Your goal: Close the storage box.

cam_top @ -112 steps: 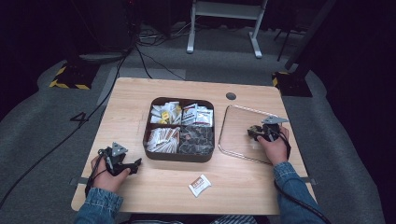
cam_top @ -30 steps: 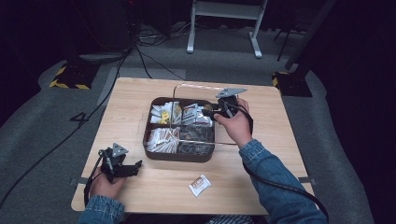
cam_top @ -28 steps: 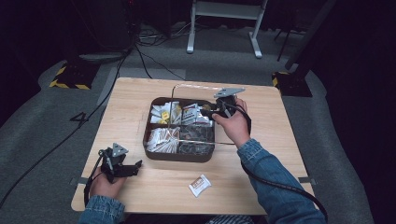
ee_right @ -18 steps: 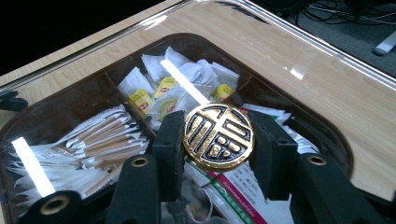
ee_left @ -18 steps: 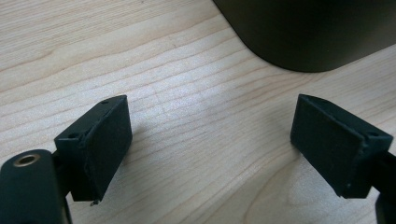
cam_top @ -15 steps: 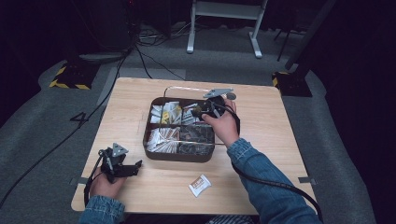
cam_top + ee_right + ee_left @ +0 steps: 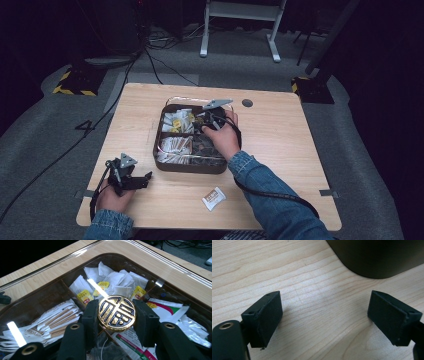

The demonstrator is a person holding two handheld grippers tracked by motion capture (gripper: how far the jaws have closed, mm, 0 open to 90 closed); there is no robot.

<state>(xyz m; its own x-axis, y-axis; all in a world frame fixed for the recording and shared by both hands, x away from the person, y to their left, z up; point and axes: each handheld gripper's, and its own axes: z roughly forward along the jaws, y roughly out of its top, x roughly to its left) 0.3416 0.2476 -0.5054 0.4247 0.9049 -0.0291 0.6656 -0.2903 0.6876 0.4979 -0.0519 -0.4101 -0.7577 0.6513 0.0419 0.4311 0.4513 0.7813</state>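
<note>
Wooden desk (image 7: pixel 280 145) carried a compartmented tray (image 7: pixel 190 167) at centre, where the right tool (image 7: pixel 116 315) clamped its glass lid's gold knob (image 7: pixel 116 313); off-square lowering could jam it, left tool (image 7: pixel 324 315) gaping at seven o'clock.

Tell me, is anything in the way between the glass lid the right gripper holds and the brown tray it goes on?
Nothing visible. The right gripper clamps the round gold knob of the clear glass lid, directly over the brown compartment tray; packets lie below the glass.
</note>
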